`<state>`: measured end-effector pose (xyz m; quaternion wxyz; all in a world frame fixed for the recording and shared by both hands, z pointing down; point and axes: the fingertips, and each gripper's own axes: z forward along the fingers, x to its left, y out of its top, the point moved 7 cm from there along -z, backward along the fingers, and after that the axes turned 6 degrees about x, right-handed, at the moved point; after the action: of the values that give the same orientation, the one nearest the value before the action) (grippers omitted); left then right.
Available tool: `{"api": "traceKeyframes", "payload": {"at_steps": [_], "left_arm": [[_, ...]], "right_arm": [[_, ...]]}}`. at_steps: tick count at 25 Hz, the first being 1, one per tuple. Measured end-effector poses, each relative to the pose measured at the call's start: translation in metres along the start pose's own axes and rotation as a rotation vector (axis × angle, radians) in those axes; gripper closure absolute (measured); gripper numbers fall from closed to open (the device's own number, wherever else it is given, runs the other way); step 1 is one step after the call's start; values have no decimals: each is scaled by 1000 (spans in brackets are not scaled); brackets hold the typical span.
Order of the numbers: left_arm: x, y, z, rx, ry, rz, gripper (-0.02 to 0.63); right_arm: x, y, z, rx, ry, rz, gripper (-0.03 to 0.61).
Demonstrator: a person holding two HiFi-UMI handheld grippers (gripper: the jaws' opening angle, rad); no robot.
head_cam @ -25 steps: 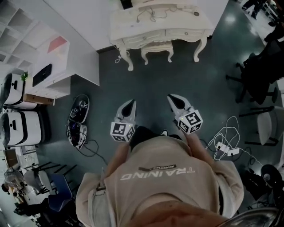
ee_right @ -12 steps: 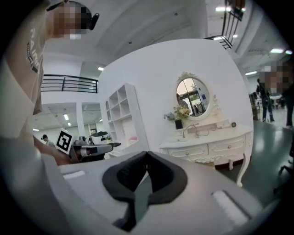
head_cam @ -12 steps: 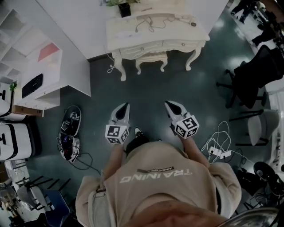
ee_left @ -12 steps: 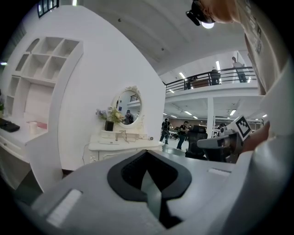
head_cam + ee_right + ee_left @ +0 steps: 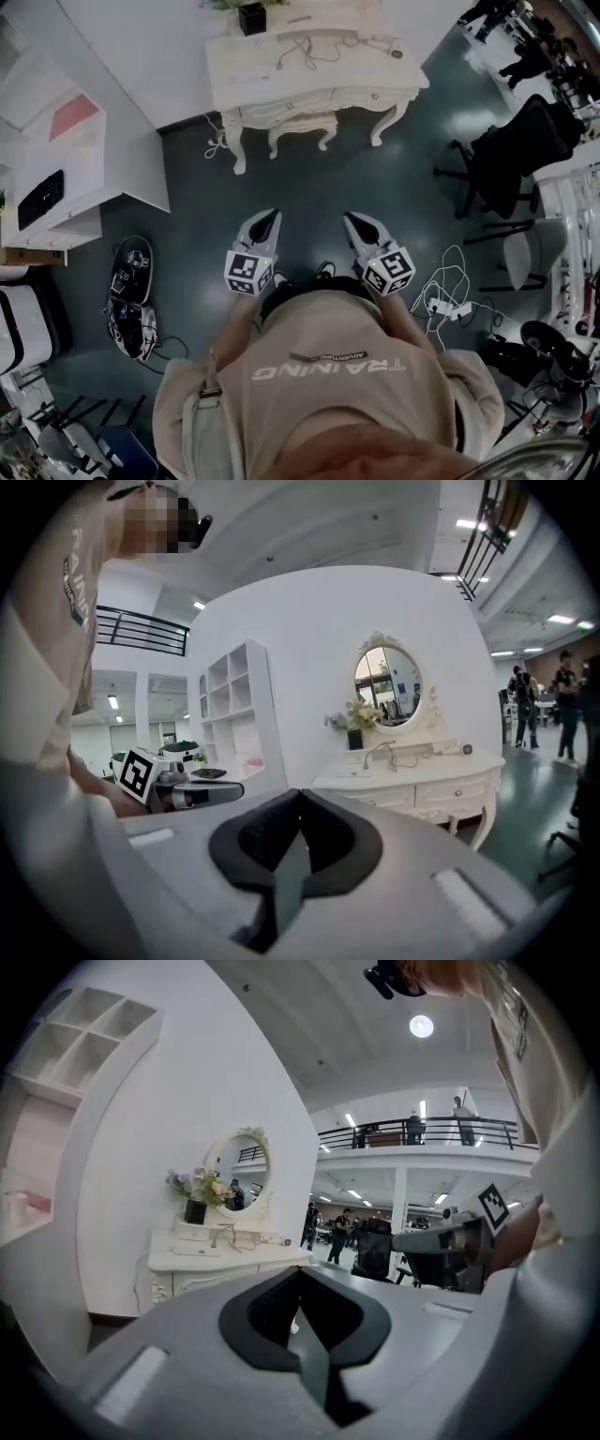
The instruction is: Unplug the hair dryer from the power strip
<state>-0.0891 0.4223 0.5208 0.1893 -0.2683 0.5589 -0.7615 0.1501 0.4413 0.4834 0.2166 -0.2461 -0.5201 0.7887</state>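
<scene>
A white dressing table point(image 5: 367, 82) stands against the far wall, well ahead of both grippers. On its top lie a looped cord point(image 5: 309, 49), a flat white strip point(image 5: 248, 75) and a small round-ended object point(image 5: 397, 52); they are too small to identify as dryer or power strip. The same table shows in the left gripper view point(image 5: 178, 1262) and the right gripper view point(image 5: 441, 782). My left gripper point(image 5: 265, 218) and right gripper point(image 5: 355, 222) are held side by side at waist height, pointing at the table. In the gripper views, left point(image 5: 300, 1312) and right point(image 5: 298, 829), the jaws meet with nothing between them.
A stool point(image 5: 300, 125) sits under the table. A black office chair point(image 5: 511, 150) stands at the right. White cables and a power strip point(image 5: 450, 306) lie on the floor to my right. A white shelf unit point(image 5: 56, 159) and dark devices point(image 5: 127, 295) are at the left.
The person has walked toward the dressing table, which now sits lower and further left in the head view. Both grippers stay shut and held out in front as before.
</scene>
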Motion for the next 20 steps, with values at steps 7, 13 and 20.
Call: {"api": "traceKeyframes", "payload": {"at_steps": [7, 13, 20], "left_arm": [[28, -15, 22, 42, -3, -34, 612], [53, 0, 45, 60, 53, -17, 612], [74, 47, 102, 67, 79, 11, 612]], "right_arm": [[-16, 5, 40, 15, 17, 6, 574], [-47, 9, 89, 24, 75, -3, 574], [-110, 57, 146, -25, 123, -73, 574]]}}
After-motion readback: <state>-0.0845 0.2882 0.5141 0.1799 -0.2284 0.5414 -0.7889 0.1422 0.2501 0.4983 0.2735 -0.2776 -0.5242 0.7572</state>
